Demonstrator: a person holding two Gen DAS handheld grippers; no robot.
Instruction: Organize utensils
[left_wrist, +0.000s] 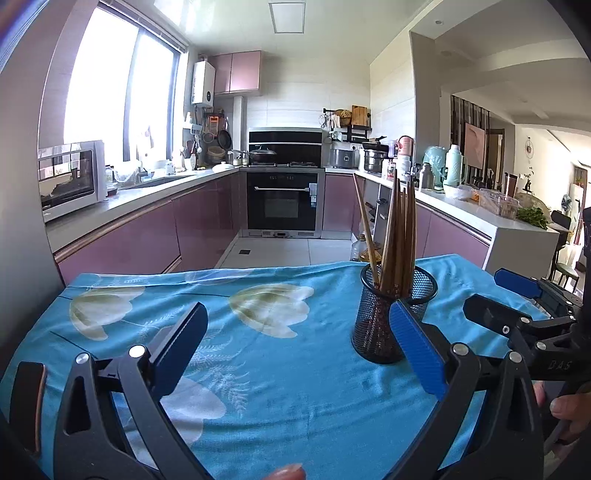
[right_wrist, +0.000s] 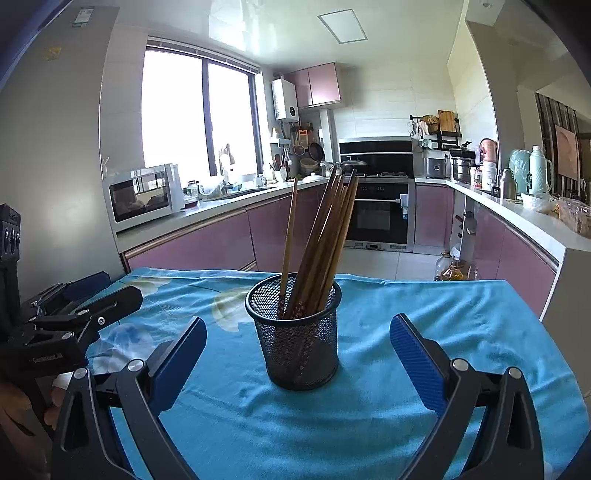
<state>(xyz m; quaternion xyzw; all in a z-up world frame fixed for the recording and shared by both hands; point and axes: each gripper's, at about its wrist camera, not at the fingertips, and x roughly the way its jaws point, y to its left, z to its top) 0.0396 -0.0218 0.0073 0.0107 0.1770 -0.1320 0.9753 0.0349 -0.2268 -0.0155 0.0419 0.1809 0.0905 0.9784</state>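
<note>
With both grippers' jaws wide and empty, the chopsticks stood in the cup mid-tabletop, where a careless nudge could have tipped the cup.

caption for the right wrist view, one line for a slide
Open right gripper facing a mesh cup of chopsticks.

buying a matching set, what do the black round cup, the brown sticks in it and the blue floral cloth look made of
Black mesh cup: likely painted metal wire, see-through grid. Brown chopsticks: look like wood or bamboo, matte, patterned lower ends. Blue floral tablecloth: soft woven fabric, creased.
</note>
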